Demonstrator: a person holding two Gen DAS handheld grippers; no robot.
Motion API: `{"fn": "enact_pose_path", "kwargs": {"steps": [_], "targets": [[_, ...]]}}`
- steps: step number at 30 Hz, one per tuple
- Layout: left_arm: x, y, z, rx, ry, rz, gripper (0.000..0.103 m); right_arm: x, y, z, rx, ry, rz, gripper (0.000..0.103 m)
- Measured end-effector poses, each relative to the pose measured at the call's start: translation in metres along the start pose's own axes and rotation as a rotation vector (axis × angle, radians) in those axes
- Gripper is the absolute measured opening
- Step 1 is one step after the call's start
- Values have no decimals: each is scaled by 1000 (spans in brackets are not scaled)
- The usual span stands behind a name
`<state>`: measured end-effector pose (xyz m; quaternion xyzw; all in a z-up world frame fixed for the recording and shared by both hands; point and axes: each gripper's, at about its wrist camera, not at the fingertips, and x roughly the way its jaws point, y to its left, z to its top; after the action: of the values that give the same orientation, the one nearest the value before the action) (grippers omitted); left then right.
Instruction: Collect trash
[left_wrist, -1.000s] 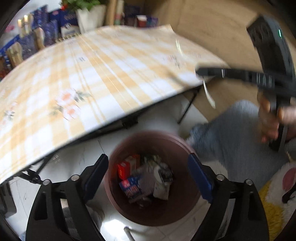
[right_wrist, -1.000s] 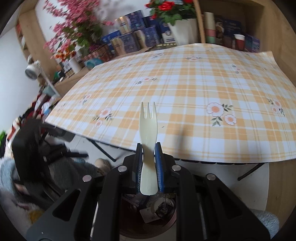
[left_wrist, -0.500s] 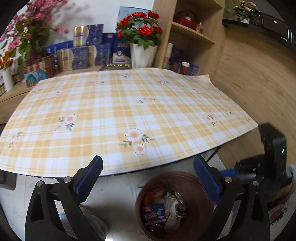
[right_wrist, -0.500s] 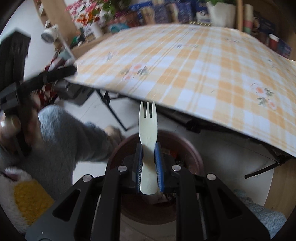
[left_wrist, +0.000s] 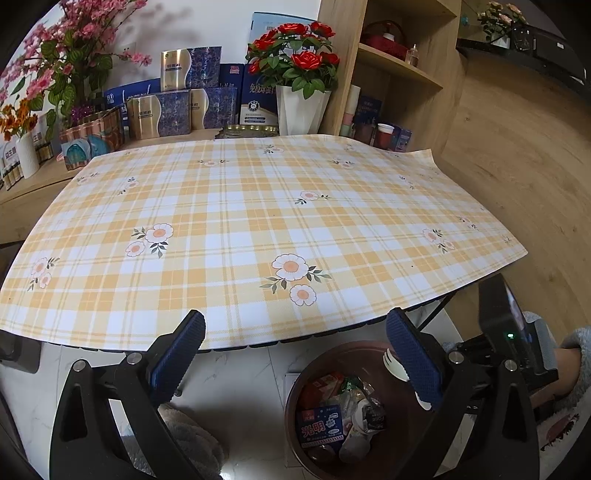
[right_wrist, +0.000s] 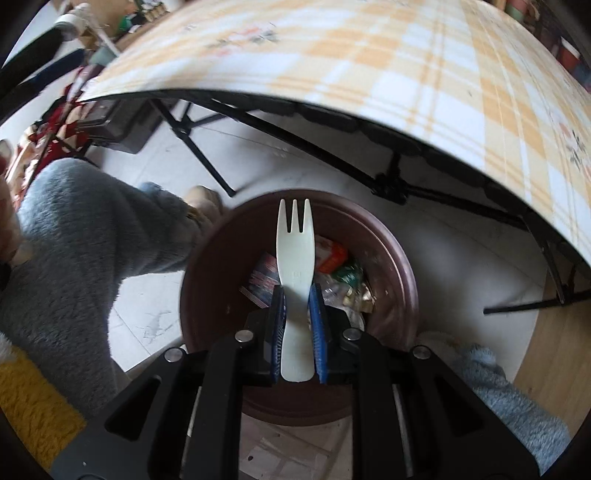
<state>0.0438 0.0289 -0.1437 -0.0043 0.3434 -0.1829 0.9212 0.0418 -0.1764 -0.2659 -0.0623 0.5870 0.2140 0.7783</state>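
A folding table (left_wrist: 258, 229) with black legs (right_wrist: 192, 144) carries a yellow-and-white checked cloth printed with flowers. The floor (left_wrist: 240, 380) below is pale marbled tile; wood-look flooring (left_wrist: 517, 166) lies to the right. Behind the table stands a white wall (left_wrist: 207, 26), a low counter (left_wrist: 29, 184) with boxes and flower vases, and wooden shelving (left_wrist: 399, 66) at far right. Lighting is soft daylight.
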Motion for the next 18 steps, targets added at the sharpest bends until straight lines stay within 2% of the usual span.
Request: {"fn": "enact_pose_path", "kwargs": {"steps": [4,5,7,9,10,11,14,18], "targets": [[0,0,0,6,-1,2,96,4,-6,1,40,24,-20,20],[0,0,1,10,-1,4,96,4,-8,2,48,23,-23,38],[1,-1,3,15,0,7,96,1,-9,3,60,5,-34,64],[1,-3,5,22,1,11,96,-5,-10,5,57,-20,-32,69],[0,-5,7,26,0,16,96,-8,-11,6,63,-24,-31,81],[0,-6,8,32,-3,23,96,-13,-13,8,74,-43,-36,87],[-3,-12,16,48,-17,43,97,-34,-20,15,100,-111,-53,95],[-11,-20,32,53,-51,56,97,-79,-32,26,133,-244,-99,97]]}}
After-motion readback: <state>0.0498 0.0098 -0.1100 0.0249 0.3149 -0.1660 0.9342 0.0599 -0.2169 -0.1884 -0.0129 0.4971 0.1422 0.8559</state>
